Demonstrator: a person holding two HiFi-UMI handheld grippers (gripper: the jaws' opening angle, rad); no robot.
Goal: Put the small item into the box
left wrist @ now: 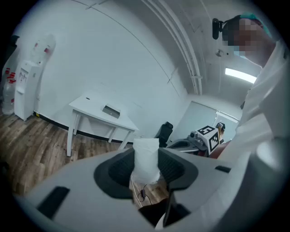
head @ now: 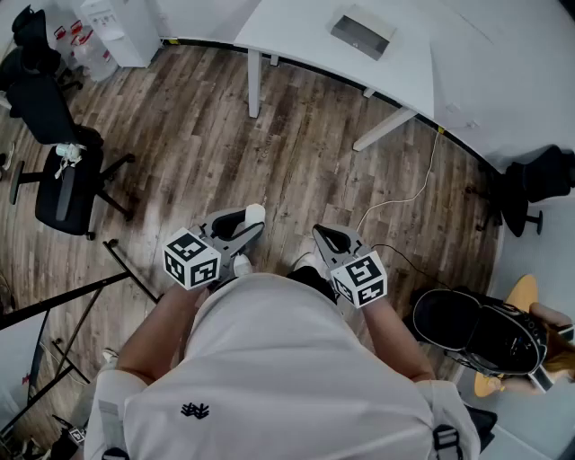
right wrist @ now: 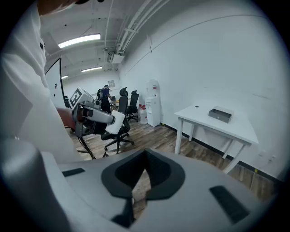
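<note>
A small white item (head: 254, 214) sits pinched between the jaws of my left gripper (head: 251, 222), held close in front of my body above the wooden floor. In the left gripper view the white item (left wrist: 146, 159) stands upright between the dark pads. My right gripper (head: 325, 236) is beside it, shut and empty; its jaw tips (right wrist: 145, 152) meet. The grey box (head: 361, 36) lies on a white table (head: 305, 31) far ahead, and shows again as the box (right wrist: 220, 114) and the box (left wrist: 111, 110) in the gripper views.
A black office chair (head: 65, 171) stands at the left, a water dispenser (head: 121, 27) in the far left corner. A black stand's legs (head: 81, 296) are at my left. A white cable (head: 404, 193) runs over the floor. A black case (head: 476, 332) rests at the right.
</note>
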